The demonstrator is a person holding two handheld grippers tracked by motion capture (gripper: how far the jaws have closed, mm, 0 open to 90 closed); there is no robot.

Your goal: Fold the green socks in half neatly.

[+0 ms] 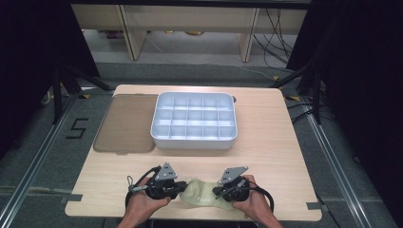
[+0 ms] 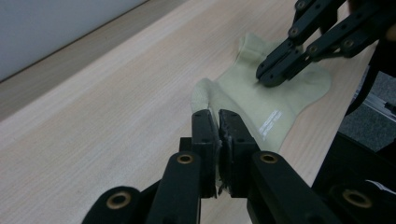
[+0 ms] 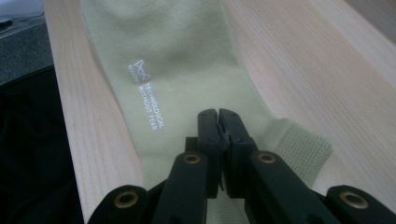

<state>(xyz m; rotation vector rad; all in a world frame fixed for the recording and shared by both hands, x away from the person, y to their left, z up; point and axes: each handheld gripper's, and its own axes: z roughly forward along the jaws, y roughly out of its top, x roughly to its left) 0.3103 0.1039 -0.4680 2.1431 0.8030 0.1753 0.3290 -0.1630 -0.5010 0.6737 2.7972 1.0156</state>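
A pale green sock (image 1: 204,192) with small white lettering lies at the table's front edge, between my two grippers. My left gripper (image 1: 183,189) is at the sock's left end. In the left gripper view its jaws (image 2: 218,114) are shut, and the sock's (image 2: 280,93) near end rises to the tips and seems pinched there. My right gripper (image 1: 216,191) is on the sock's right part. It (image 2: 261,80) touches down on the cloth with the jaws together. In the right gripper view the tips (image 3: 218,113) are shut on the sock (image 3: 177,70) just past its ribbed cuff.
A white tray (image 1: 194,142) with several empty compartments stands in the middle of the table. A flat brown lid (image 1: 126,123) lies to its left. Bare wood runs between the tray and the sock. The table edge is just behind both hands.
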